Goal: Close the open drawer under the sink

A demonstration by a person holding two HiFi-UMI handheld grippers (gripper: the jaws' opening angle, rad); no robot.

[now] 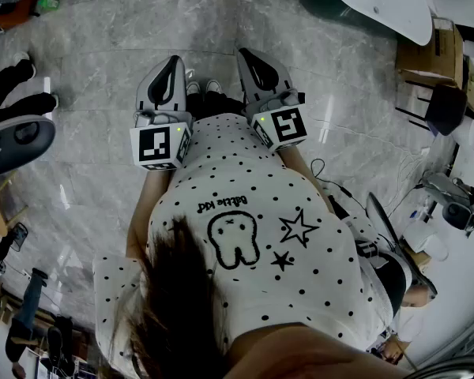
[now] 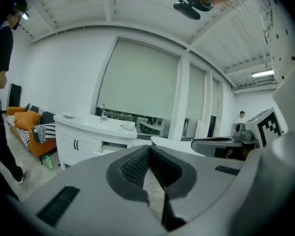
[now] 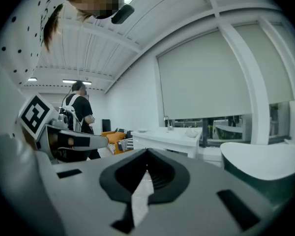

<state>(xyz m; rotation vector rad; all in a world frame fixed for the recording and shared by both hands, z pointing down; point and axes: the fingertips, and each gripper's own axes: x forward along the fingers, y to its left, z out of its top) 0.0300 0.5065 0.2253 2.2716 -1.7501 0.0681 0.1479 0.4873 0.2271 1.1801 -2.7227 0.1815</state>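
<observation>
A white sink cabinet [image 2: 83,137] with a faucet [image 2: 103,111] stands across the room in the left gripper view. A drawer [image 2: 109,148] under its counter looks pulled out; my jaws hide part of it. The same cabinet [image 3: 169,140] shows small and far in the right gripper view. My left gripper [image 2: 150,149] is shut with nothing between its pads, far from the cabinet. My right gripper [image 3: 146,154] is also shut and empty. In the head view both grippers, left [image 1: 169,65] and right [image 1: 251,60], are held side by side at chest height above the marble floor [image 1: 103,69].
An orange sofa [image 2: 30,127] with striped cushions and a green bottle [image 2: 49,162] sit left of the cabinet. A person in dark clothes [image 2: 1,77] stands at the left edge; another with a backpack [image 3: 79,113] stands further off. A white oval tub [image 3: 265,163] lies to the right, cardboard boxes [image 1: 431,52] beyond.
</observation>
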